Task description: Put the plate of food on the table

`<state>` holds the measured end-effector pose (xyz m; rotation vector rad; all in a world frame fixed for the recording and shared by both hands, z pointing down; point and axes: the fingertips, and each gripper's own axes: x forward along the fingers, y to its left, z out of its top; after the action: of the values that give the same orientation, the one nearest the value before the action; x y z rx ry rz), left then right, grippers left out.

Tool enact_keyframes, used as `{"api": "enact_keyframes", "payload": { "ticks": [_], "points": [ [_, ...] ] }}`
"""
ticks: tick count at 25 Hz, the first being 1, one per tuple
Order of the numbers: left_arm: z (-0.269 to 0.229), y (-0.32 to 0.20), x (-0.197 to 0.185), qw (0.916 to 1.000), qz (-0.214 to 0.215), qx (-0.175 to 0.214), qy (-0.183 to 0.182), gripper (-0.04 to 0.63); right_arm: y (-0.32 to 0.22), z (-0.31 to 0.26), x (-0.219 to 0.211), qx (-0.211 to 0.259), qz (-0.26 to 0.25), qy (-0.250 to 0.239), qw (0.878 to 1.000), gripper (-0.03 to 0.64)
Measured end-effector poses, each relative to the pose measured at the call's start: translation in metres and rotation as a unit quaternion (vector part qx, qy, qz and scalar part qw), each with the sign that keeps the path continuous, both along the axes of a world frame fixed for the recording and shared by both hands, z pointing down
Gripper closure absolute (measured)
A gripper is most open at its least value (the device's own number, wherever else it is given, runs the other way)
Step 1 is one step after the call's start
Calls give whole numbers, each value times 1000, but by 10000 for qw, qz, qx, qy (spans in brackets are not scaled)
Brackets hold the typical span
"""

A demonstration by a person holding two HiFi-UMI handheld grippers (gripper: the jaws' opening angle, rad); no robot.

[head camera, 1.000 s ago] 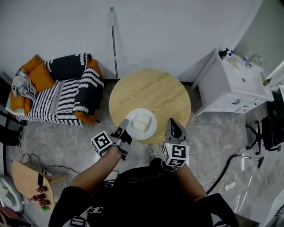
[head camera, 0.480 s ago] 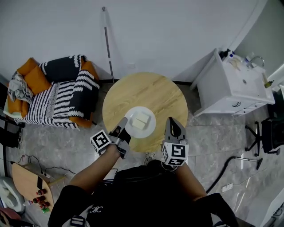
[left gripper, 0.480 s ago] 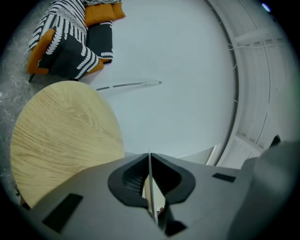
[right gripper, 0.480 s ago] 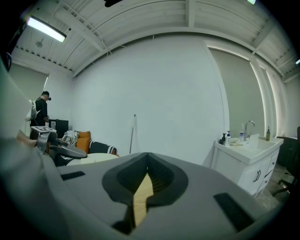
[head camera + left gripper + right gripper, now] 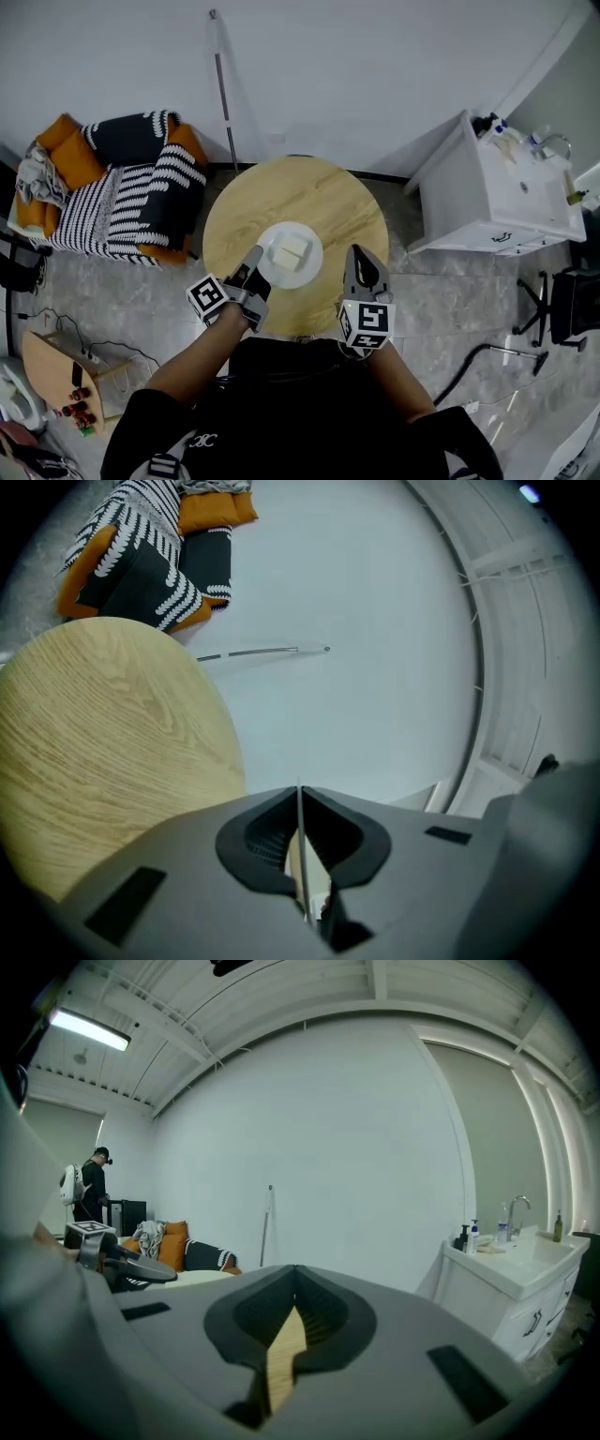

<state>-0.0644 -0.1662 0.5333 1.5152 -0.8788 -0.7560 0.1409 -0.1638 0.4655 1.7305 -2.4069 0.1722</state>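
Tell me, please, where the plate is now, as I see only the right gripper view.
Observer: In the head view the plate is over the round table, near its middle; I cannot tell if it rests on it.
Operator: Thank you. Is it held?
Observer: Yes. The left gripper view shows the left gripper shut on the plate's thin rim.
Operator: And what is on it?
Observer: Pale, block-shaped food, seen from above in the head view.
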Motion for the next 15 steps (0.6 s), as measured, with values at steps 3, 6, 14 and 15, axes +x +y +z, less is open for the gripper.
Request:
{"api": "enact_keyframes", "payload": {
  "ticks": [3, 6, 14, 15],
  "points": [
    [-2, -7, 7, 9998, -131, -31, 171, 575, -10, 4, 5, -81, -149, 7, 9999, 611],
    [1, -12, 8, 9998, -167, -42, 66, 575, -18, 7, 4, -144, -251, -20, 9996, 611],
    [8, -25, 13, 9998, -78, -34, 155, 575, -26, 21, -8, -358, -396, -42, 9986, 611],
    [11, -26, 12, 9999, -48, -28, 135, 574, -26, 23, -9, -391, -387, -33, 9985, 611]
  ]
}}
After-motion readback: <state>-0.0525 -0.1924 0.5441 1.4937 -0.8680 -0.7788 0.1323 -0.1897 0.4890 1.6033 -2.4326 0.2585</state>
